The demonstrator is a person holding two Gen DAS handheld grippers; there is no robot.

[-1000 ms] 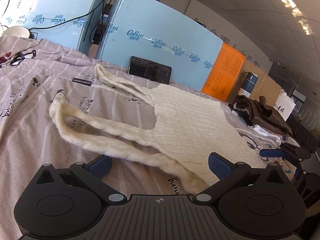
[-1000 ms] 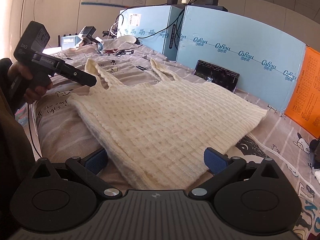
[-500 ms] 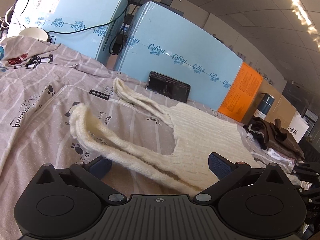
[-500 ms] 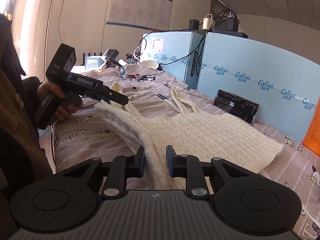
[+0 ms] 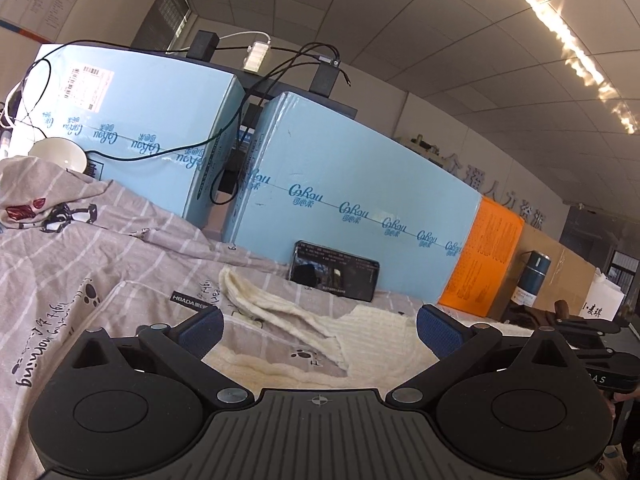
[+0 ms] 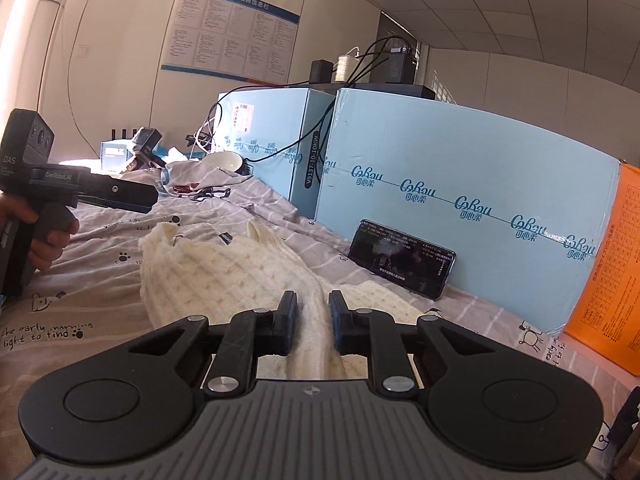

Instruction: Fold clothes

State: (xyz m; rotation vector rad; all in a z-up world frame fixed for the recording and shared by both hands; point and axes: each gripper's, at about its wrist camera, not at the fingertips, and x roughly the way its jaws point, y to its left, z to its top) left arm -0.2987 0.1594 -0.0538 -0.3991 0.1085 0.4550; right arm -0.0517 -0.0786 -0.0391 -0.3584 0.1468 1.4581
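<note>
A cream knitted top [image 6: 224, 276] lies on the grey patterned bedsheet [image 6: 80, 300]. My right gripper [image 6: 313, 322] is shut on the top's hem and lifts it into a ridge toward the straps. In the left wrist view the top [image 5: 304, 320] shows its two straps on the sheet. My left gripper [image 5: 318, 326] is open and empty, just above the nearer strap. The left gripper also shows in the right wrist view [image 6: 120, 196], held in a hand at the far left, over the strap end.
Light-blue foam boxes [image 5: 352, 208] stand along the back of the bed, with a phone [image 5: 334, 276] leaning on them. An orange box [image 5: 484, 264] and a dark flask [image 5: 530, 280] stand at the right. A white bowl [image 5: 60, 156] sits at the far left.
My right gripper has stayed shut on the hem and lifted it further, bunching the top. My left gripper has tilted up and moved in over the straps, still open.
</note>
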